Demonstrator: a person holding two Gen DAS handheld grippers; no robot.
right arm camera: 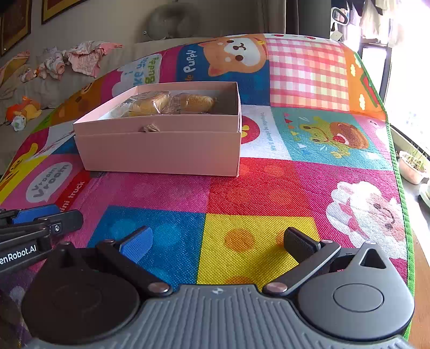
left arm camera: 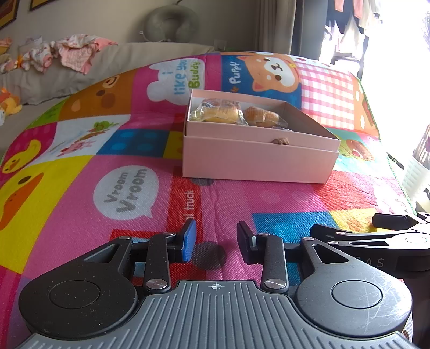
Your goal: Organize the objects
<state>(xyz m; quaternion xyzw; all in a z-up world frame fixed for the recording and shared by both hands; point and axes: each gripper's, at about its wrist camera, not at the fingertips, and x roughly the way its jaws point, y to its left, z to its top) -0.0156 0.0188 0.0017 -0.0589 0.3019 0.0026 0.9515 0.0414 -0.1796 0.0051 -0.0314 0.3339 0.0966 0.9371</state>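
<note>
A pink cardboard box (left arm camera: 258, 161) (right arm camera: 161, 150) sits open on the colourful play mat (left arm camera: 80, 188) (right arm camera: 268, 188), nested in its lid. Inside lie wrapped buns in clear plastic packets (left arm camera: 215, 114) (right arm camera: 150, 103), two of them plainly showing. A small brown tab (left arm camera: 280, 141) (right arm camera: 149, 128) sticks out of the box's near wall. My left gripper (left arm camera: 216, 240) hovers low over the mat in front of the box, open, with nothing between its fingers. My right gripper (right arm camera: 217, 244) is beside it, to the right of the box, open wider and empty.
Crumpled pink clothes (left arm camera: 72, 53) (right arm camera: 80, 56) and a soft toy (left arm camera: 9, 104) (right arm camera: 24, 111) lie on the grey sofa behind. A grey neck pillow (left arm camera: 172, 21) rests against the wall. The mat's right edge (right arm camera: 400, 188) drops toward a window sill with a plant pot (right arm camera: 412, 166).
</note>
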